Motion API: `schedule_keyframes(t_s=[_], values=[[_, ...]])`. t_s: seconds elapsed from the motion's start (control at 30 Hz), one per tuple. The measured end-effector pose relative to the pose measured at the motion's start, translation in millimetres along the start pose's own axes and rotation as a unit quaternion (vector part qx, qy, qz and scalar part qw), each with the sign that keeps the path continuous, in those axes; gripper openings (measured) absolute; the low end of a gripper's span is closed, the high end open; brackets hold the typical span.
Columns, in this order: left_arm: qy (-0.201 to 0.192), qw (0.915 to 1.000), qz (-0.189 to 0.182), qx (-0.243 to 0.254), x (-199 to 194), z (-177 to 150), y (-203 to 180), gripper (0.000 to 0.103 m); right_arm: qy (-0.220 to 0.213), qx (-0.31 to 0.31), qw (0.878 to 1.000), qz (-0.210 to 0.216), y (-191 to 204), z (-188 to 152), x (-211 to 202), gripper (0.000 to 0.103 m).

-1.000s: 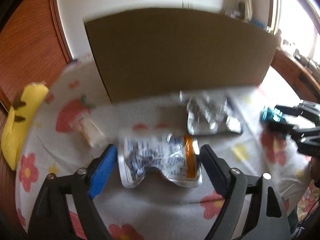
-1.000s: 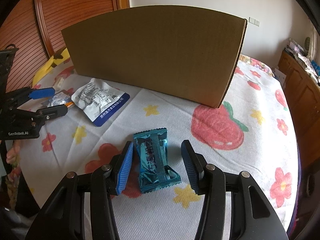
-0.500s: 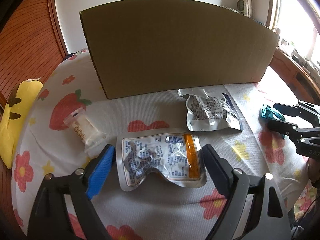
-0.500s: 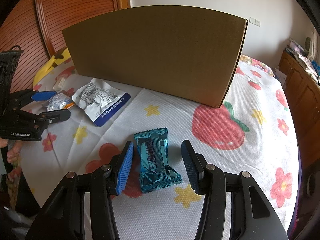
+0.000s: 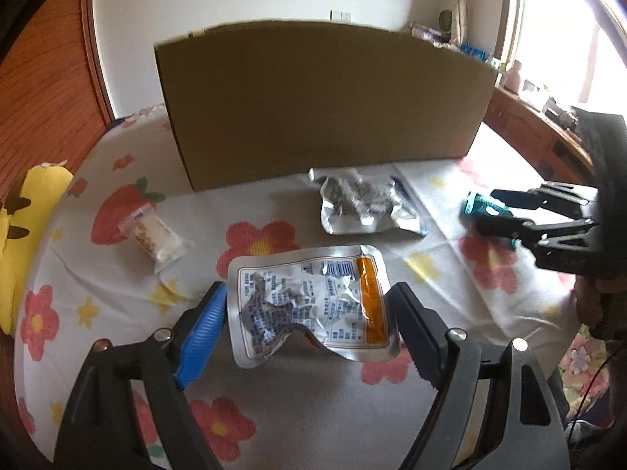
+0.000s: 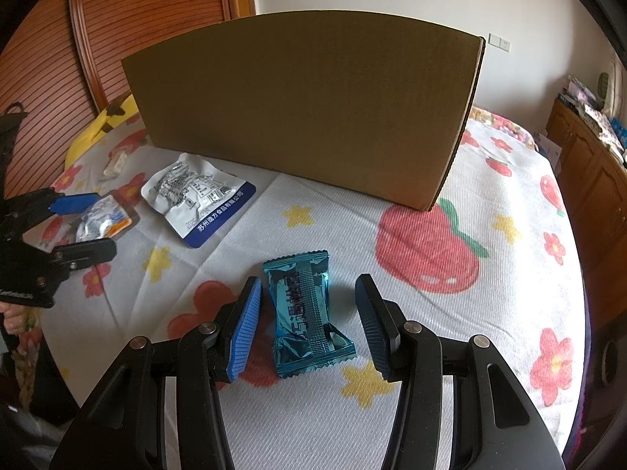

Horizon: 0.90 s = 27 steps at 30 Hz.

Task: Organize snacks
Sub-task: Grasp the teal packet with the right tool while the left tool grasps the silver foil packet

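A silver snack pouch with an orange stripe (image 5: 313,305) lies on the flowered cloth between the open fingers of my left gripper (image 5: 309,313). A teal foil snack pack (image 6: 305,313) lies between the open fingers of my right gripper (image 6: 309,305). A silver pouch with a blue edge (image 6: 196,196) lies in front of the brown cardboard box (image 6: 305,105); it also shows in the left wrist view (image 5: 364,207). A small clear-wrapped white snack (image 5: 153,235) lies to the left. Neither gripper touches its pack.
The box (image 5: 321,102) stands upright at the back of the cloth-covered surface (image 6: 470,313). A yellow plush toy (image 5: 23,235) lies at the left edge. Wooden cabinets (image 6: 588,180) stand at the right. The left gripper shows in the right wrist view (image 6: 78,223).
The left wrist view has pulled back and risen a little, so the box looks smaller. The orange-striped pouch stays between the open fingers. The right gripper has hardly moved.
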<state>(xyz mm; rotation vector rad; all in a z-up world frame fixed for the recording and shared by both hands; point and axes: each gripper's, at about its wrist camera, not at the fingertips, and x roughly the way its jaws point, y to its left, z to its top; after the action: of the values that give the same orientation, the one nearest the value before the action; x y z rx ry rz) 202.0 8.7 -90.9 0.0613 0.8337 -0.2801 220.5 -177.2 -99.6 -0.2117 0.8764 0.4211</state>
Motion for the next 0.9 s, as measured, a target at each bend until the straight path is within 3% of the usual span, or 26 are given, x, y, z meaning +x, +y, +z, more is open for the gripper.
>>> schedule_keyframes(t_s=[0.27, 0.33, 0.4, 0.5, 0.9], values=[[-0.043, 0.999, -0.005, -0.012, -27, 17, 2, 0.083, 0.001, -0.005, 1.0, -0.006, 2, 1, 1, 0.051], [-0.05, 0.9986, -0.003, -0.013, -32, 18, 2, 0.083, 0.0, -0.004, 1.0, -0.01, 4, 1, 1, 0.047], [-0.057, 0.9983, -0.002, -0.014, -35, 20, 3, 0.083, -0.004, -0.003, 1.0, -0.011, 4, 0, 1, 0.028], [-0.064, 0.9978, -0.002, -0.013, -39, 21, 4, 0.083, -0.009, 0.004, 1.0, -0.01, 2, -1, -1, 0.023], [-0.094, 0.9956, 0.008, -0.005, -54, 29, 1, 0.083, -0.043, 0.016, 0.999, -0.019, 0, -4, -10, 0.022]])
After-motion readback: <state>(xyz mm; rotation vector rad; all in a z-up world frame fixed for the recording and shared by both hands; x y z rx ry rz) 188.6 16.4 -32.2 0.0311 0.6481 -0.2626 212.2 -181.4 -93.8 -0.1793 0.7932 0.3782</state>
